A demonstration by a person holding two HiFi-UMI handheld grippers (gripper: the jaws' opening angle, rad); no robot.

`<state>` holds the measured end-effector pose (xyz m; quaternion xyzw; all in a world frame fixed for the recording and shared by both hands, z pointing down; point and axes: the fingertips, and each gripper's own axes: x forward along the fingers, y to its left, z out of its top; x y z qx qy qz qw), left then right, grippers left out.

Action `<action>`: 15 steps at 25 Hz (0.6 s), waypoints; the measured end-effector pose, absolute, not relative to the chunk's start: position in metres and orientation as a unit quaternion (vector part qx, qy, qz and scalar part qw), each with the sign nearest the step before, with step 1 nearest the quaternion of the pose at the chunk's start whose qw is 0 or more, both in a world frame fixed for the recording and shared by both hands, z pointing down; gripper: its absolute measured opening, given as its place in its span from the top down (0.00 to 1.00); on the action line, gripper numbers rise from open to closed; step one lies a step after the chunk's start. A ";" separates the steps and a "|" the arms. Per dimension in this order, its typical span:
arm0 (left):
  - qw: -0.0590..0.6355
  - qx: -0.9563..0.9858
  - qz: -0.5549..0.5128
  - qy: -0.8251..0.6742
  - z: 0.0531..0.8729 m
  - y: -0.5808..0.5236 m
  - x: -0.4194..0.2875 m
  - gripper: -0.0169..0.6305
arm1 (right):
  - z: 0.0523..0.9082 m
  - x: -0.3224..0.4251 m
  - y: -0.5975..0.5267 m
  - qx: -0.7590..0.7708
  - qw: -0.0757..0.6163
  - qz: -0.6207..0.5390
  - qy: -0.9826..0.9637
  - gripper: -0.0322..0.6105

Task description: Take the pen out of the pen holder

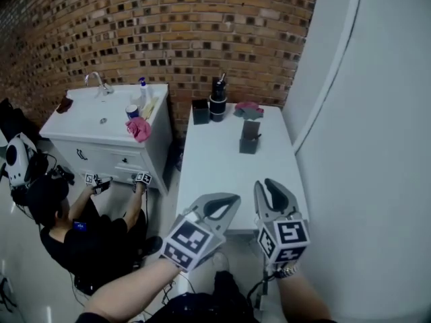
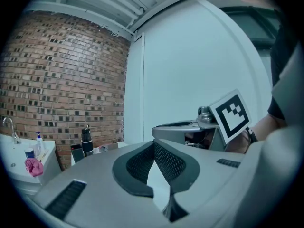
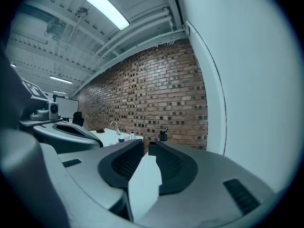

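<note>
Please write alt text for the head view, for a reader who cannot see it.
The left gripper and right gripper, hand-held and empty, hover at the near end of a white table. At its far end, by a brick wall, stands a round black pen holder. A white sink cabinet stands left of the table.

Grey right gripper (image 1: pixel 267 182) with black-and-white markers (image 1: pixel 291 235); white table (image 1: pixel 222 160); red-brown brick wall (image 1: pixel 168 25).

A red brick wall (image 1: pixel 168 25) stands behind a white sink (image 1: pixel 84 121) with a tap (image 1: pixel 97 81) and a pink cloth (image 1: pixel 139 129) on it, and a person (image 1: pixel 77 237) in black sits on the floor (image 1: pixel 23 281) beside it.
</note>
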<state>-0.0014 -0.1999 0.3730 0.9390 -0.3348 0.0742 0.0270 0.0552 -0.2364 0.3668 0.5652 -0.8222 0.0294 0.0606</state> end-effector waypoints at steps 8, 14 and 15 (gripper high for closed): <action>0.068 0.931 0.093 -0.345 0.394 -0.298 0.023 0.97 | 0.389 0.081 -0.343 0.560 0.082 0.066 -0.822 0.79; 0.099 0.921 0.104 -0.362 0.419 -0.359 0.039 0.97 | 0.418 0.098 -0.410 0.552 0.094 0.088 -0.824 0.79; 0.104 0.920 0.105 -0.364 0.422 -0.369 0.042 0.97 | 0.423 0.101 -0.420 0.551 0.096 0.092 -0.824 0.79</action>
